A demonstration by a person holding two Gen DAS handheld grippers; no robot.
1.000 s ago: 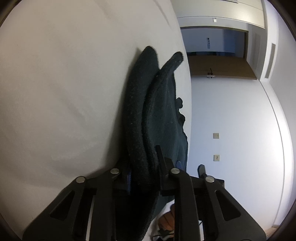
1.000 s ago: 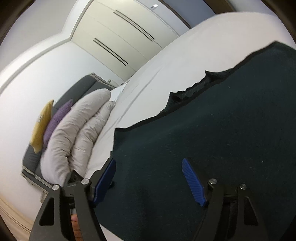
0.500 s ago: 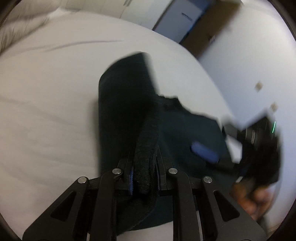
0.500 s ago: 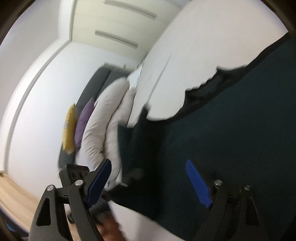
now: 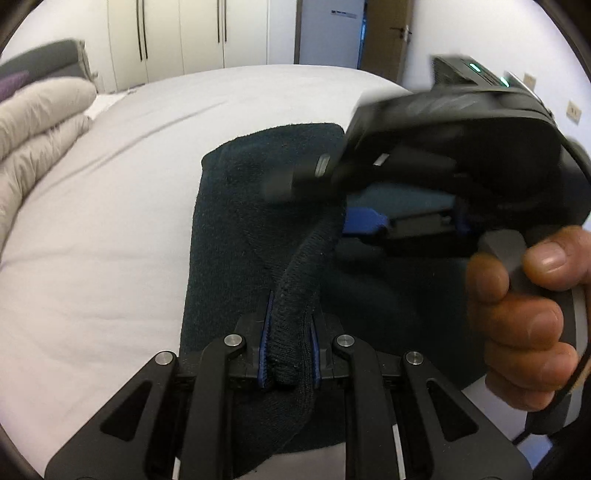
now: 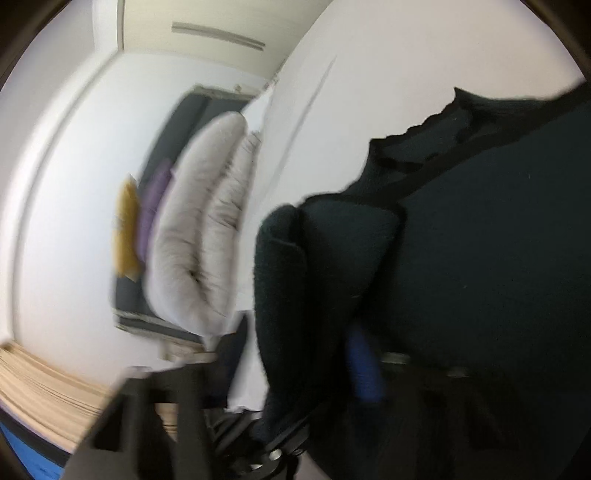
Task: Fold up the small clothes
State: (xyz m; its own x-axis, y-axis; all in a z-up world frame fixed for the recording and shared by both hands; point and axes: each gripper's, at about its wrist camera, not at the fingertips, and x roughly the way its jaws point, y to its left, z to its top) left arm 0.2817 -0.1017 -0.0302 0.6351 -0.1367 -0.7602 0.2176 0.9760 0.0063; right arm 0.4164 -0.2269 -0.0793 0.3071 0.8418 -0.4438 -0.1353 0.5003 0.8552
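A dark knit garment (image 5: 236,229) lies on the white bed (image 5: 96,229), one side folded over. My left gripper (image 5: 290,350) is shut on a bunched edge of it, held just above the cloth. The right gripper (image 5: 424,218) shows in the left wrist view, blurred, crossing over the garment from the right, held by a hand (image 5: 528,314). In the right wrist view the garment (image 6: 480,240) fills the right side, with a folded flap (image 6: 284,295) in front. One blue pad (image 6: 364,365) shows; the picture is too blurred to tell how the jaws stand.
A rolled pale duvet (image 5: 33,125) lies at the head of the bed on the left. White wardrobe doors (image 5: 184,33) and a brown door (image 5: 388,33) stand behind. Yellow and purple cushions (image 6: 127,229) lean on the dark headboard.
My left gripper has carried the held edge over towards the right side of the garment. The right gripper has swung in close over the cloth, and its open jaws are now blurred.
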